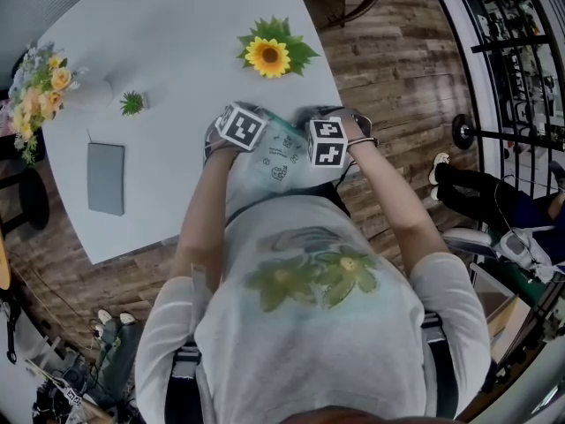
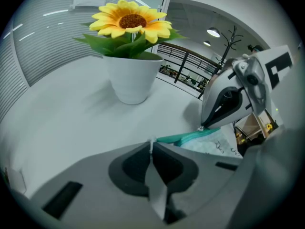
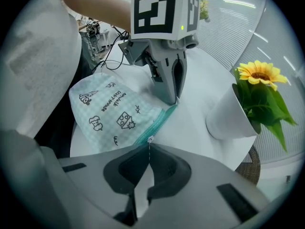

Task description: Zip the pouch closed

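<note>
As I lean over the smooth white table (image 1: 177, 34) with its rounded edge, the one soft fabric pouch (image 3: 112, 111), pale mint check printed with small black doodles, lies flat near the table's near edge, between my two grippers. A single teal zip tape (image 3: 161, 119) runs along its far edge.

My left gripper (image 2: 151, 144) has its matte grey jaws closed tight on a thin pale tab at one end of the pouch, the dark pads meeting with only that sliver between them. My right gripper (image 3: 149, 144) is closed just as tightly at the other end of the tape. What it pinches looks to be the small silver zip pull (image 3: 150, 139), though it is tiny in that view.

Each gripper carries one black-and-white marker cube, two in all. In the head view the left cube (image 1: 241, 126) sits at ten o'clock of the pouch and the right cube (image 1: 327, 141) at two o'clock. My left forearm (image 1: 205, 210) and right forearm (image 1: 393, 201) reach forward and draw in toward the pouch, and both grippers tip steeply downward.

At twelve o'clock from the pouch stands one yellow sunflower in a tapered white pot (image 2: 132, 80). At nine o'clock lies one flat grey rectangular slab (image 1: 106, 177). Around ten o'clock is one small spiky green plant (image 1: 132, 103), and beyond it one bunch of pastel flowers (image 1: 40, 91).
</note>
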A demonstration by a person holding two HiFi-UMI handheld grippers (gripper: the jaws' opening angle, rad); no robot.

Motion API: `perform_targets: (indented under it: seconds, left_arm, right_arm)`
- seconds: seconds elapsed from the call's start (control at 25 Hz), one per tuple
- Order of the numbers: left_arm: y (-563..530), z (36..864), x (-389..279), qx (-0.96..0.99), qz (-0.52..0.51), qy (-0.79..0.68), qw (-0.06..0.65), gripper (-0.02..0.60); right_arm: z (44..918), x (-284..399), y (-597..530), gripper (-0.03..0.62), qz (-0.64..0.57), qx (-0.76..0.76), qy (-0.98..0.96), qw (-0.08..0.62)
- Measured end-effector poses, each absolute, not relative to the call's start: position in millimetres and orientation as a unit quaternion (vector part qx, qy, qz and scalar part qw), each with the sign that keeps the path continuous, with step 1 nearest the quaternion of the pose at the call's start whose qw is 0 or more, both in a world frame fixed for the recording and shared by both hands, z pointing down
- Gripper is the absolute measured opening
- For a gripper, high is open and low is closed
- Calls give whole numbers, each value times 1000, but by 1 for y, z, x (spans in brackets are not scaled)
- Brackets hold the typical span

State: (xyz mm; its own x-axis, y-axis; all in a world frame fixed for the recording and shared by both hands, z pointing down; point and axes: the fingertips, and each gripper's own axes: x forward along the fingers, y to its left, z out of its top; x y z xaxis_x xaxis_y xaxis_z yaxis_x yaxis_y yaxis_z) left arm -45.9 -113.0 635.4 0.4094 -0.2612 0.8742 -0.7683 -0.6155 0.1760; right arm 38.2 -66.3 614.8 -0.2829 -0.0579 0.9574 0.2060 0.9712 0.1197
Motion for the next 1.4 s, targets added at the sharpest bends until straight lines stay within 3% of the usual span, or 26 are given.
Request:
perform_targets:
  seconds: [0.56, 1.4]
  left_arm:
    - [-122, 625, -54, 786, 440, -344, 266, 23]
    - [-114, 635, -47, 788, 432, -330, 290, 23]
  right_arm:
    - [616, 45, -65, 18, -122, -46, -791, 598]
    - [617, 55, -58, 18, -110, -46, -785, 607]
